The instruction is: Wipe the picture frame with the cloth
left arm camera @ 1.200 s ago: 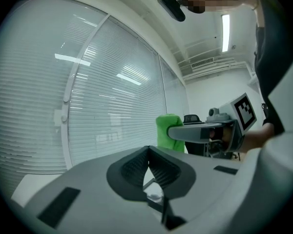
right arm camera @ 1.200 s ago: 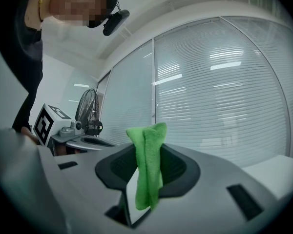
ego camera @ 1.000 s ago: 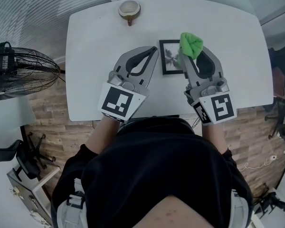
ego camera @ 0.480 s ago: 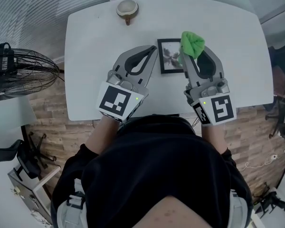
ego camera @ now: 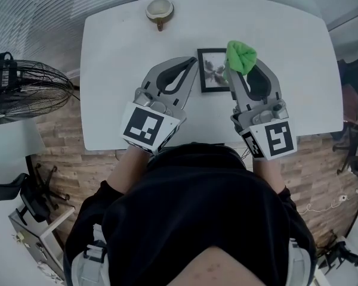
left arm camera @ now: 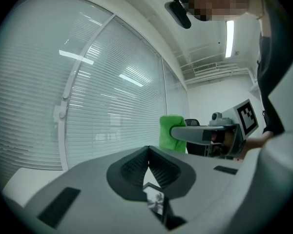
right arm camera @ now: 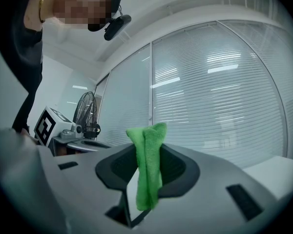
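Nothing has shifted over the last second: both your hands stay where they were.

Head view: your left gripper (ego camera: 195,61) points level over the white surface (ego camera: 119,70), jaws together, with its tips at the left edge of the picture frame (ego camera: 210,70). Your right gripper (ego camera: 231,70) clamps the green cloth (ego camera: 241,56) over the frame's right edge. Black-and-white square markers top both.

Left gripper view: the tips meet, and the frame shows through the gap beneath them.

Right gripper view: the cloth stands pinched between the jaws.
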`<state>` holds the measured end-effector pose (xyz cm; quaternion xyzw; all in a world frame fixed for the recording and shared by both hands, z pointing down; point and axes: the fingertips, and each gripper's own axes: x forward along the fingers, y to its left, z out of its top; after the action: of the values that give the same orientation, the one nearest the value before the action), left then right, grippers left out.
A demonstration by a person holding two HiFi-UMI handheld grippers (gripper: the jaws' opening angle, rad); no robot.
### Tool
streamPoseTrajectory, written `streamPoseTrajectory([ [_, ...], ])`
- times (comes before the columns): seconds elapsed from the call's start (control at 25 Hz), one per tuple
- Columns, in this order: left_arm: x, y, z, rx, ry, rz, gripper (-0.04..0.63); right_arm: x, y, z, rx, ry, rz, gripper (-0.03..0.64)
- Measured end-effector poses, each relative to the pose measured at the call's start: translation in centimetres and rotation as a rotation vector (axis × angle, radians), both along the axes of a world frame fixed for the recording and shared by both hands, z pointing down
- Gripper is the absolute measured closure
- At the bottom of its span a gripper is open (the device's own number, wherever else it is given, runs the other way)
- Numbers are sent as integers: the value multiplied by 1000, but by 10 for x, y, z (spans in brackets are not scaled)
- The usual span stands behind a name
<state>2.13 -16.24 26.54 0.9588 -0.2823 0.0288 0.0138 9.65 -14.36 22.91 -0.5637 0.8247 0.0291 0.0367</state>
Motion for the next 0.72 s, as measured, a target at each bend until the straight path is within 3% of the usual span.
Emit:
streamPoseTrajectory([
  [0.72,4,5,4,-20,14,-5,583,-1,2,2,-13,13,-29,506],
])
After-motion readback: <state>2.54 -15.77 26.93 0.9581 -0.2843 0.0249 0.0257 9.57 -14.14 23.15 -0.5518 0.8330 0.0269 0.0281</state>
